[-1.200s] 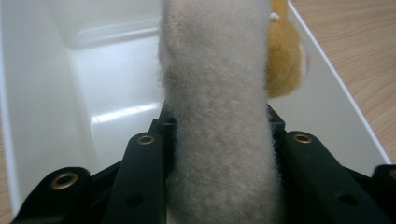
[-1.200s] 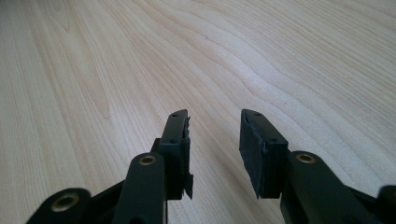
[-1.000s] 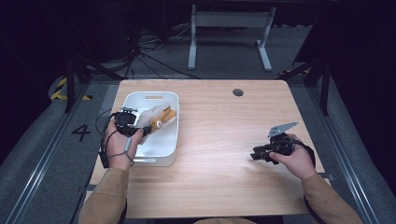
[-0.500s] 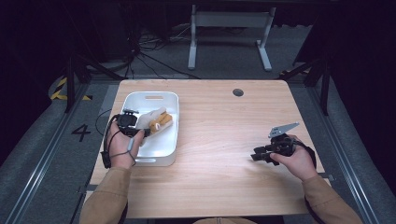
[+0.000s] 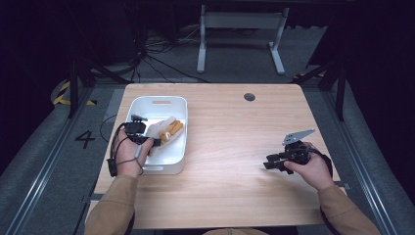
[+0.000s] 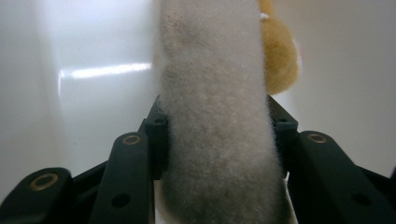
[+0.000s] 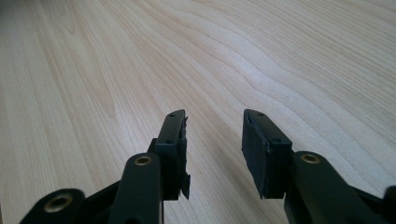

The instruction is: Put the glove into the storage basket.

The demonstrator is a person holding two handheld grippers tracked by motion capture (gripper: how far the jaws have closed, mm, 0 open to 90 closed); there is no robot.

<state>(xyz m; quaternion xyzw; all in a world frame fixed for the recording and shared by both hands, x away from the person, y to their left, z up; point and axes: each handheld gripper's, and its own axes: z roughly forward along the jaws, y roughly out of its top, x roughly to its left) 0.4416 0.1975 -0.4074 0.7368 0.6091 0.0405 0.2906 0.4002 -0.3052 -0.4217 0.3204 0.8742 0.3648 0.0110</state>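
Note:
A white plastic bin (image 5: 171, 164) sits at the left of the wooden table (image 5: 230, 147). Over its inside my left gripper (image 5: 155, 138) is shut on a plush toy (image 5: 161, 129) with a cream body and orange parts (image 5: 175, 129). In the left gripper view the fuzzy cream body (image 6: 219, 140) fills the gap between both jaws, with an orange part (image 6: 279, 60) behind it and the bin's white wall (image 6: 93, 70) beyond. My right gripper (image 5: 268, 164) rests low over the table's right side, open, with bare wood (image 7: 140, 70) between its jaws (image 7: 213, 135).
A small round hole (image 5: 249, 97) lies in the tabletop near the far edge. A grey three-cornered plate (image 5: 297, 136) rides on the right gripper. Beyond the table stand a metal frame (image 5: 240, 29) and floor cables (image 5: 156, 54).
My left gripper with the plush toy has drawn slightly toward the near left inside the bin. The right gripper has stayed where it was.

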